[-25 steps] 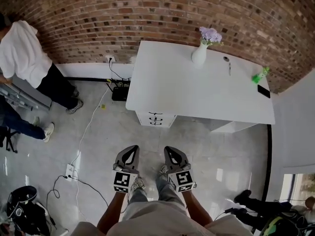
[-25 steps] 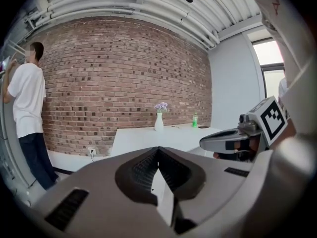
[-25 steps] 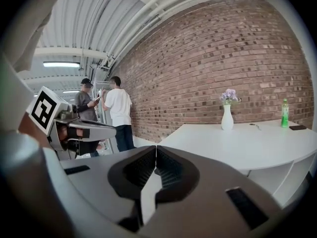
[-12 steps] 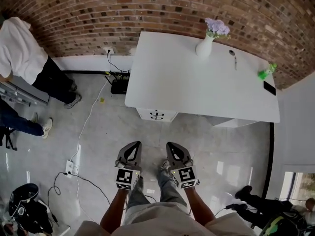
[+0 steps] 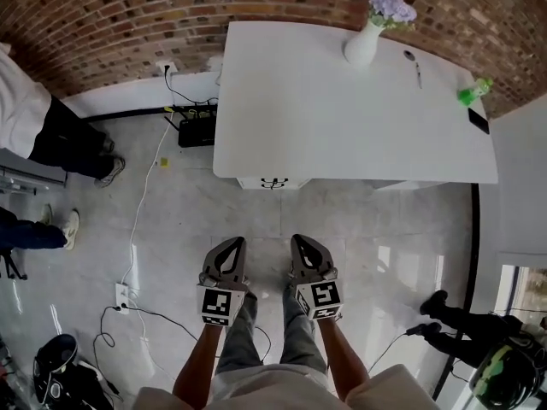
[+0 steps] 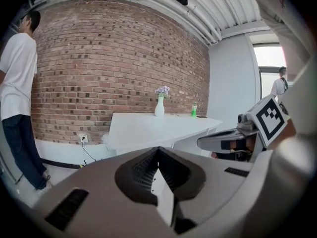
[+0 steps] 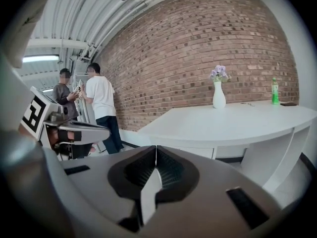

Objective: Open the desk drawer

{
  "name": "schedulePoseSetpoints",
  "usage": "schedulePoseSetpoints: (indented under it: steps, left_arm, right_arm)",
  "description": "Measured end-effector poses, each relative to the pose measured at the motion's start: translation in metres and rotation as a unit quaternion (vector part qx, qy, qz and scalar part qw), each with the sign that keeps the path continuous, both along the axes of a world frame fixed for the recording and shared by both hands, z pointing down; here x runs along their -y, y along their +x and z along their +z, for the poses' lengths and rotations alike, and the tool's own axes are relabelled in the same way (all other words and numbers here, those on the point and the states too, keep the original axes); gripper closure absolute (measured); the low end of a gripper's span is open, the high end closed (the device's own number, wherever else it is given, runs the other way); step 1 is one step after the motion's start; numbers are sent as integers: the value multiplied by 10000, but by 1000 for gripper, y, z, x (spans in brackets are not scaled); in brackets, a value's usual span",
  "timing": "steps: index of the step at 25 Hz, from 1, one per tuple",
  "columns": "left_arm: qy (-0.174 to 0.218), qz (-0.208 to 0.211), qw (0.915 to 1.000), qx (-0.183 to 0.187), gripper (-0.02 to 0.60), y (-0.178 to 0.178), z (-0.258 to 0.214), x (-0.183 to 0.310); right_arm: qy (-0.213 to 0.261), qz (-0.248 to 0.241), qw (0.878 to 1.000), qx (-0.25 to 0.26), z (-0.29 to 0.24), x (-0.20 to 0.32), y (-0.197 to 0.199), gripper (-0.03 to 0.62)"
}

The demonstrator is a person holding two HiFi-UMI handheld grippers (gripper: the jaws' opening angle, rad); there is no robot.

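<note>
The white desk [image 5: 342,118] stands against the brick wall ahead of me. Its drawer unit [image 5: 273,182], white with a small black handle, peeks out from under the desk's near left edge. My left gripper [image 5: 232,243] and right gripper [image 5: 301,241] are held side by side over the floor, well short of the desk, both pointing at it. Each is shut with nothing between the jaws. In the left gripper view the left gripper [image 6: 158,148] points at the desk [image 6: 153,128]. In the right gripper view the right gripper [image 7: 156,148] points at the desk [image 7: 233,123], with the drawer unit [image 7: 197,152] beneath it.
On the desk are a white vase with purple flowers [image 5: 366,43], a green bottle [image 5: 472,92], a pen [image 5: 416,67] and a dark phone [image 5: 479,120]. A power strip [image 5: 191,131] and cables [image 5: 137,229] lie on the floor at left. A person [image 5: 38,131] stands far left; a bag [image 5: 55,367] lies near.
I have come closer to the desk, and less of the drawer front shows under the top. Both grippers stay shut, side by side, and sit slightly lower.
</note>
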State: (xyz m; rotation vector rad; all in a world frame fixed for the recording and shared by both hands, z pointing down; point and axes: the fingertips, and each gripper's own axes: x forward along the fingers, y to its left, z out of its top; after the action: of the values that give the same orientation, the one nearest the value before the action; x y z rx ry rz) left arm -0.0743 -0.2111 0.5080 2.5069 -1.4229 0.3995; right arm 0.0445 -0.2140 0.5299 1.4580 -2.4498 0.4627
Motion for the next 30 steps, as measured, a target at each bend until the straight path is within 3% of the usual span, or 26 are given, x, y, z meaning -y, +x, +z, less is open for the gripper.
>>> schedulePoseSetpoints:
  steps: [17,22,24,26,27,28,30]
  left_arm:
    - [-710,-346,9966,-253,569,14,119,-35]
    - [-760,-420,9959,-256,569,13,137,-40]
    - [-749,-437,9959,-271,569,13,140,-40]
    - [-731,-452,9959,-270,569,12,142,-37]
    - [-726,-460,9959,-271,569,10,143,-36]
    - [-725,-467,9959,-277,569,9,144,-36]
    - [-741,-482,9956,-313,569,6,145,-36]
  right_arm:
    - [-1062,144,9939,249,152,-19,13,577]
    - [-1437,361,9855,828,185,-30,19,577]
    - [-1564,516,9766,1381,190,-32,21,577]
    - [-1725,692,9514,2457,189,-28,19,576]
    - [-1838,807,9260,3196,187,-25,18,574]
    - [-1944,955,8910,3990,185,-22,17,567]
    - [-2003,1280,8177,5243,186,-15,19,459]
